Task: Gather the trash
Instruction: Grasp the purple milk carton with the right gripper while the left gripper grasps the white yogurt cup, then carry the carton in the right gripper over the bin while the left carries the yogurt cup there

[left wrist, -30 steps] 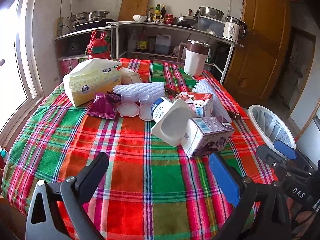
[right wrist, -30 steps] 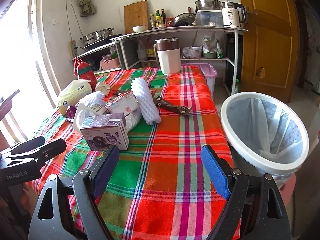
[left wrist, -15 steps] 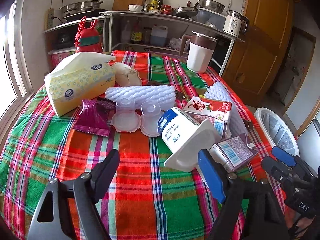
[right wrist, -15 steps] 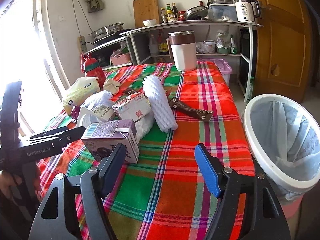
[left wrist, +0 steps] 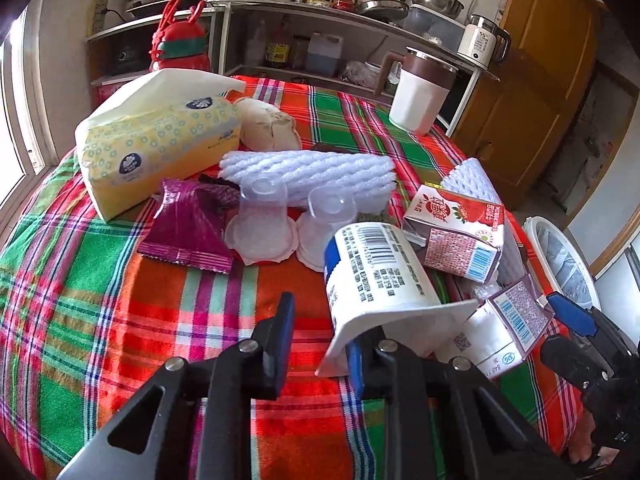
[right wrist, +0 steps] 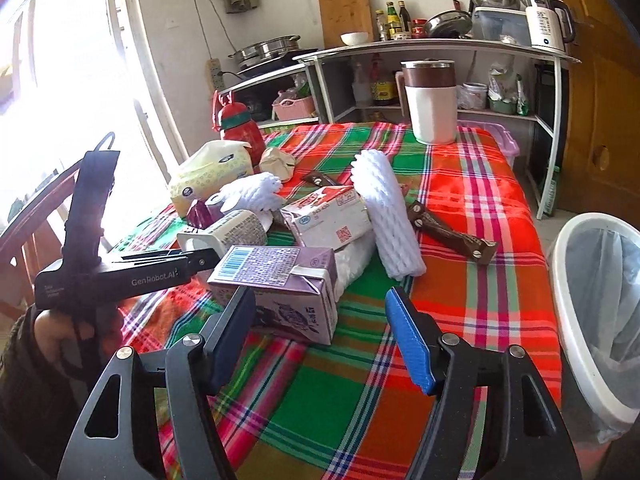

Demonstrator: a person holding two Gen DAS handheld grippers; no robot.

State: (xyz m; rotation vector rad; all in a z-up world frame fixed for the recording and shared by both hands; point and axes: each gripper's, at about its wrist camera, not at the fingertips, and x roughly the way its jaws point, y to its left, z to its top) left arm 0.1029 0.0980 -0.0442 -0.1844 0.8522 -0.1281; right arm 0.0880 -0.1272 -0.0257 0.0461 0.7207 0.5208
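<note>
Trash sits heaped mid-table: the left gripper (left wrist: pixel 320 340) is partly open, empty, its right finger tucked under, maybe touching, the rim of the tipped yogurt cup (left wrist: pixel 376 276), so it should straddle the wall before squeezing. Rightward, the right gripper (right wrist: pixel 322 338) gapes wide, empty, before the purple carton (right wrist: pixel 280 288); the bin (right wrist: pixel 576 320) waits beyond the table's edge.
</note>
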